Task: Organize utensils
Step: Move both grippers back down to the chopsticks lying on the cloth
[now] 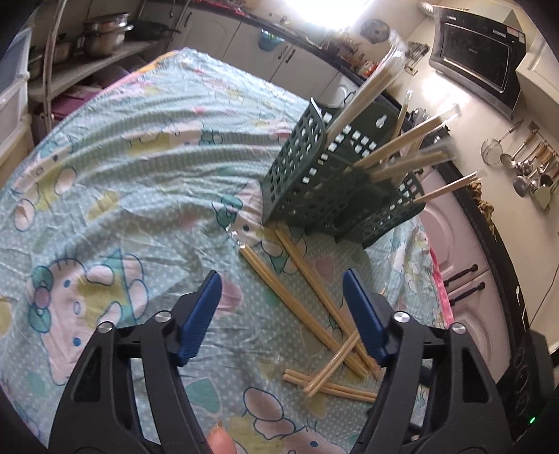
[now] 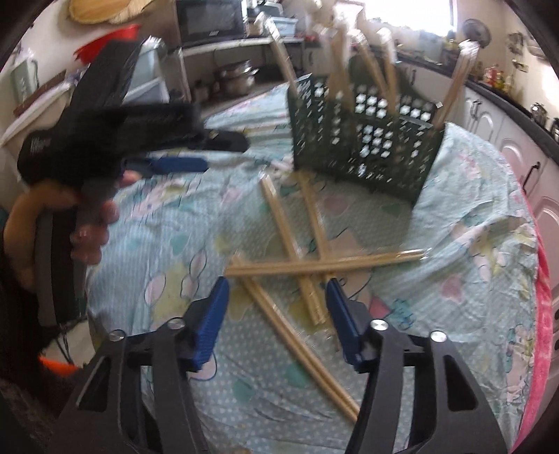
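Note:
A dark green perforated utensil basket [image 1: 335, 181] stands on the patterned cloth, with several wrapped chopstick pairs [image 1: 394, 153] leaning out of it. It also shows in the right wrist view [image 2: 363, 139]. Several loose chopstick pairs [image 1: 307, 297] lie crossed on the cloth in front of it, also in the right wrist view [image 2: 314, 265]. My left gripper [image 1: 283, 300] is open and empty, above the cloth just left of the loose pairs. My right gripper [image 2: 277, 307] is open and empty, low over the crossed pile. The left gripper [image 2: 167, 153] shows in the right wrist view at the left.
The table is covered by a light blue cartoon-print cloth [image 1: 122, 181]. Kitchen cabinets [image 1: 464, 244] run close along the right side. Ladles hang on the wall [image 1: 524, 164]. Shelves with metal pots [image 1: 104, 31] stand at the far left. A range hood [image 1: 478, 56] hangs at the upper right.

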The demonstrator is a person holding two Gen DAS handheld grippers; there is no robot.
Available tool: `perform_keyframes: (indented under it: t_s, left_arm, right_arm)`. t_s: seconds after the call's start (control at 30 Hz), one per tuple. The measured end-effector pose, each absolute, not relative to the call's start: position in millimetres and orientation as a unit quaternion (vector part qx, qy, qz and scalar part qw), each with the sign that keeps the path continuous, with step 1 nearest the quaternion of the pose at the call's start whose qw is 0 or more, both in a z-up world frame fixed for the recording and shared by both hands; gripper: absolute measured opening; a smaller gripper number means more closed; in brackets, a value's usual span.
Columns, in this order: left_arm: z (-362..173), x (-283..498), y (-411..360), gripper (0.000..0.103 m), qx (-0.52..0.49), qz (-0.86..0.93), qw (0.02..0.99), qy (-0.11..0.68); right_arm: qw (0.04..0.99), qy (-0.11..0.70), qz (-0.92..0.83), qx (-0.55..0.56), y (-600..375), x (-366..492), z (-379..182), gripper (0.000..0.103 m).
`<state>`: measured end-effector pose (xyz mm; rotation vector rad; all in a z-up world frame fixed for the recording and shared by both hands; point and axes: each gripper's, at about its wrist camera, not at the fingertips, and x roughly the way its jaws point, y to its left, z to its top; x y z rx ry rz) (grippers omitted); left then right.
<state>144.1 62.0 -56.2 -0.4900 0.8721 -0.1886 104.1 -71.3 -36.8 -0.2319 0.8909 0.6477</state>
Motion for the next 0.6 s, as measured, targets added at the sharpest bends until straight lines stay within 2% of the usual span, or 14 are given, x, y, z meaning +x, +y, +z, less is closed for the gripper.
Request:
perform_keyframes:
  t_s: [0.2,0.6]
  left_arm:
    - [-74.6,157.9,56.1,0.053,-0.252,-0.106,0.852,0.446]
    - [-98.3,193.2,56.5,0.046,-0.273,-0.1,0.828,0.48]
  right_arm:
    - [0.823,0.444,0.327,-0.138,-58.2,104.0,-56.8,0.041]
    - [0.801,0.459,0.344,-0.171,-38.4,114.0,-74.0,0.037]
